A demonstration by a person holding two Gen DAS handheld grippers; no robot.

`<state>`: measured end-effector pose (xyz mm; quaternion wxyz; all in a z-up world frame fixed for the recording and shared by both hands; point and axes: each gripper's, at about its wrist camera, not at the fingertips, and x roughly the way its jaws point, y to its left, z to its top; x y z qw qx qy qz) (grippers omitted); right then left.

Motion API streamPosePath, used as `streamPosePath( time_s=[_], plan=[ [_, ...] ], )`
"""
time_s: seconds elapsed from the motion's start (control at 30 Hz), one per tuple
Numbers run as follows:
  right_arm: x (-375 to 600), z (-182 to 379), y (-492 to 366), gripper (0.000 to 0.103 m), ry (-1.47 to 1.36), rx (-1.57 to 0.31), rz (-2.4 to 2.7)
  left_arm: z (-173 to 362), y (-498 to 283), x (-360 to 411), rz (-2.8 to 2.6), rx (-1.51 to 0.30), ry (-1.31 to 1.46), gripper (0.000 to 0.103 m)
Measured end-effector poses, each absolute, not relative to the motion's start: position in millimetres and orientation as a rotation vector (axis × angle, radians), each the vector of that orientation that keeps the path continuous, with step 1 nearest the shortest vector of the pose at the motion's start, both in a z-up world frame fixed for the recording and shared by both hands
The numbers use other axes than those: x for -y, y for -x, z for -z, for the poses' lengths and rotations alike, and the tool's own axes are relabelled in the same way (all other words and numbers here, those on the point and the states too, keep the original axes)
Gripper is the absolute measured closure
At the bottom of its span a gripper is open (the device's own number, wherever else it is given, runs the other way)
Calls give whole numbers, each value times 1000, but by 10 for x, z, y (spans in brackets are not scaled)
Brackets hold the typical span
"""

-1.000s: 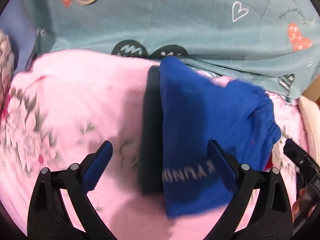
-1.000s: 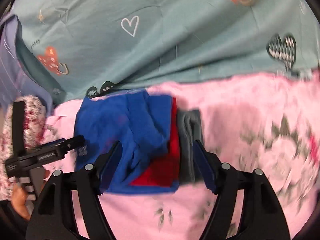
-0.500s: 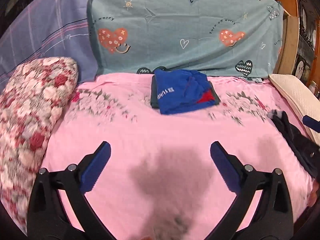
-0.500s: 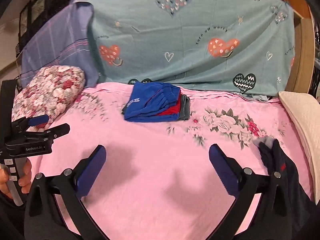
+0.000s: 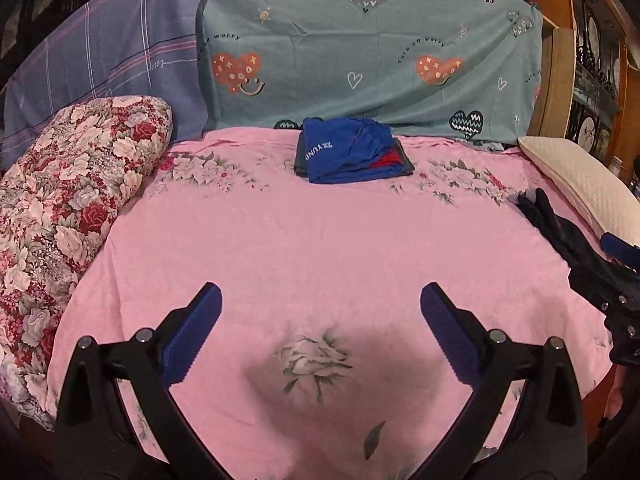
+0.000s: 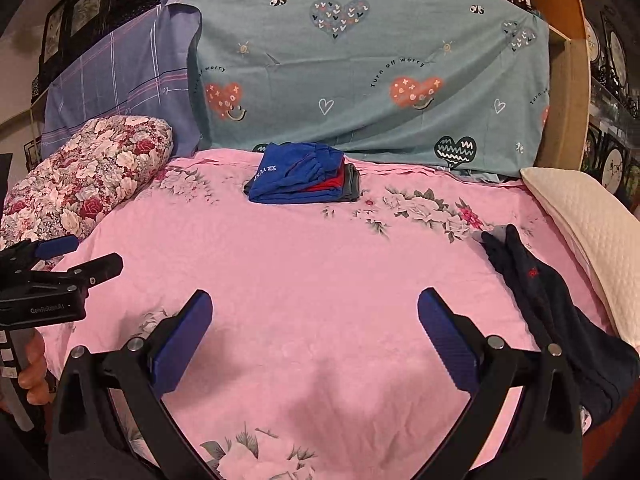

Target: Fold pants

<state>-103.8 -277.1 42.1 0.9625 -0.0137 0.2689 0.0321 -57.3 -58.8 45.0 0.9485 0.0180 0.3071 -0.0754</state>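
A stack of folded clothes topped by blue pants (image 5: 348, 152) lies at the far end of the pink floral bed sheet (image 5: 280, 248); it also shows in the right wrist view (image 6: 300, 178). Dark navy pants (image 6: 548, 300) lie crumpled at the right edge of the bed, also seen in the left wrist view (image 5: 560, 236). My left gripper (image 5: 320, 332) is open and empty over the near part of the sheet. My right gripper (image 6: 314, 336) is open and empty too, with the navy pants to its right.
A floral pillow (image 5: 68, 200) lies along the left side. A cream pillow (image 6: 584, 220) lies at the right. A teal heart-print sheet (image 5: 372, 60) and a purple plaid cloth (image 5: 104, 56) hang behind the bed. A wooden frame (image 6: 560, 60) stands at the back right.
Both grippers have pulled far back from the folded stack toward the near end of the bed. They stay open and empty. The stack stays in place.
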Motion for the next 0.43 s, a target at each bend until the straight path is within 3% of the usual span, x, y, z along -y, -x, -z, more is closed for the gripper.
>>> streamPosePath(
  time_s=[0.43],
  plan=[
    [2709,-431,1172,1,42,-520,-41,-481,604,496,55,-608,-34,2]
  ],
)
